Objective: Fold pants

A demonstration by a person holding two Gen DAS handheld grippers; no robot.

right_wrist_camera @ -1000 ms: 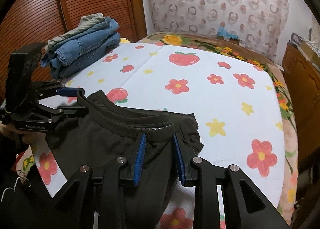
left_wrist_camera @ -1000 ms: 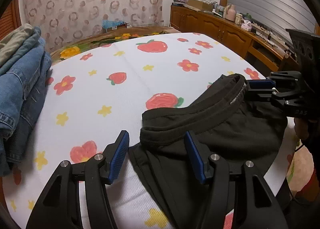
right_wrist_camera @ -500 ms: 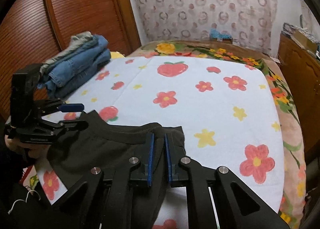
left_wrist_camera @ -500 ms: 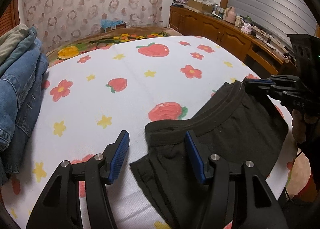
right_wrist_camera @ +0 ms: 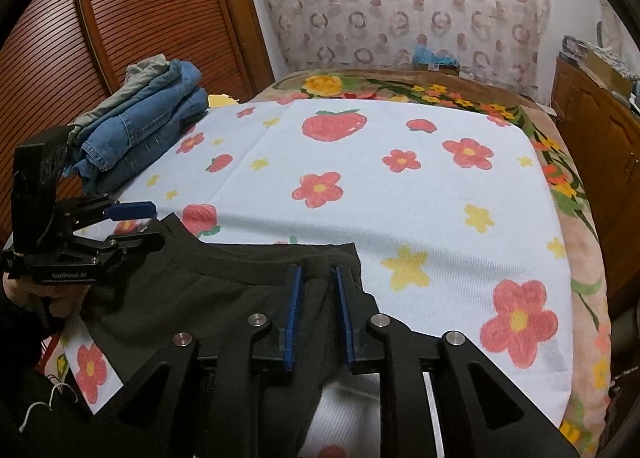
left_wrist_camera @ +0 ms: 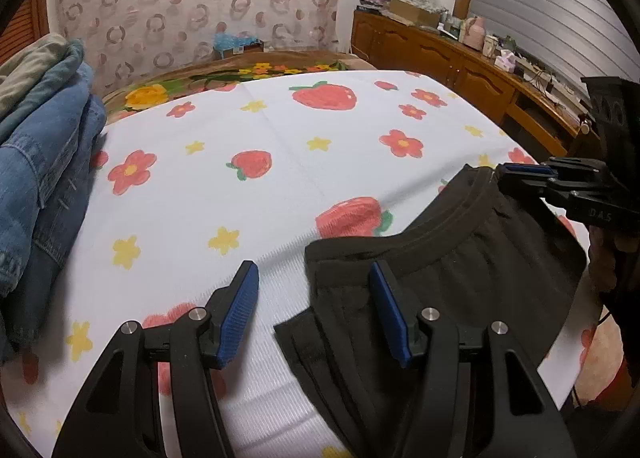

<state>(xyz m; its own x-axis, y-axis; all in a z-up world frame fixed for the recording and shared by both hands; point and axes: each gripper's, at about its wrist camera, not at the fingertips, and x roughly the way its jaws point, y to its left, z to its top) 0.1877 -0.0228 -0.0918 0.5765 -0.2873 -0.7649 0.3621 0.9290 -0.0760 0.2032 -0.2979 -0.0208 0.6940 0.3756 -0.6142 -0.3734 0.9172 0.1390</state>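
Black pants (left_wrist_camera: 460, 270) lie at the near edge of the bed, waistband toward the far side; they also show in the right wrist view (right_wrist_camera: 208, 290). My left gripper (left_wrist_camera: 314, 312) is open, its right finger over the waistband's left corner, its left finger over bare sheet. It also shows in the right wrist view (right_wrist_camera: 138, 223), jaws apart. My right gripper (right_wrist_camera: 316, 320) is partly open around the waistband's right corner. In the left wrist view it (left_wrist_camera: 520, 173) sits at that corner of the waistband.
A white sheet with strawberries and flowers (right_wrist_camera: 400, 193) covers the bed. A stack of folded jeans (right_wrist_camera: 140, 125) sits at the left edge, also in the left wrist view (left_wrist_camera: 36, 161). A wooden sideboard (left_wrist_camera: 460, 57) runs along the right.
My right gripper shut on the waistband corner half a second ago and has now opened partly. Both grippers drew back toward the near edge; the pants lie lower and flatter.
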